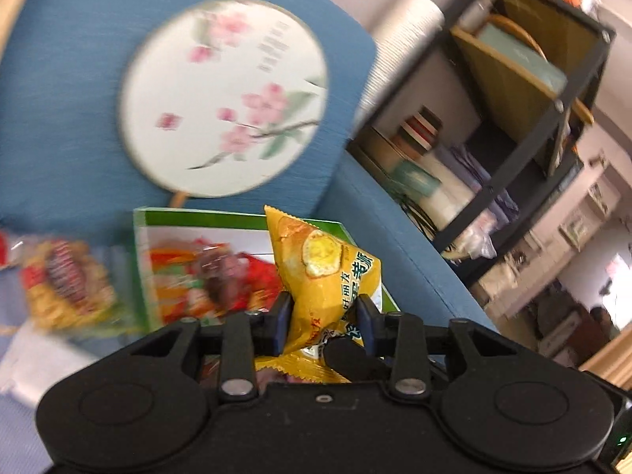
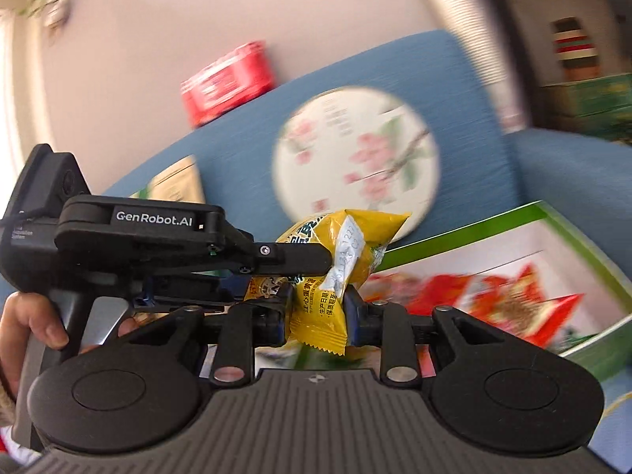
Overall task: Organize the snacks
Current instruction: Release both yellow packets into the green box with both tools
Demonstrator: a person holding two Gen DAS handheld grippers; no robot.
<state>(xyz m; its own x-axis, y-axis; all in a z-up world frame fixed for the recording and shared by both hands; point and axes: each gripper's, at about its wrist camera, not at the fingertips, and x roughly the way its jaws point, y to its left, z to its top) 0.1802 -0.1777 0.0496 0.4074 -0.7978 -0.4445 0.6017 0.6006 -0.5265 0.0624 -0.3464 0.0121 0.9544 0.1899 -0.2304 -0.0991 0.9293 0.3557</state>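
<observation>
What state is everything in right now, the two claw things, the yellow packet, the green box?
Left gripper: shut on the yellow packet.
Right gripper: shut on the same packet.
Yellow packet: sealed, held in the air by both grippers, above the box.
Green box: open, red snack bags inside.
Fan: leaning against the blue sofa back.

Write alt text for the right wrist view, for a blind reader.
Both tongs pinch one yellow snack packet: the right tongs grip its lower end, the left tongs reach in from the left. Behind it lie a green-rimmed box of red snack bags and a blue cushion with a round floral fan.
</observation>
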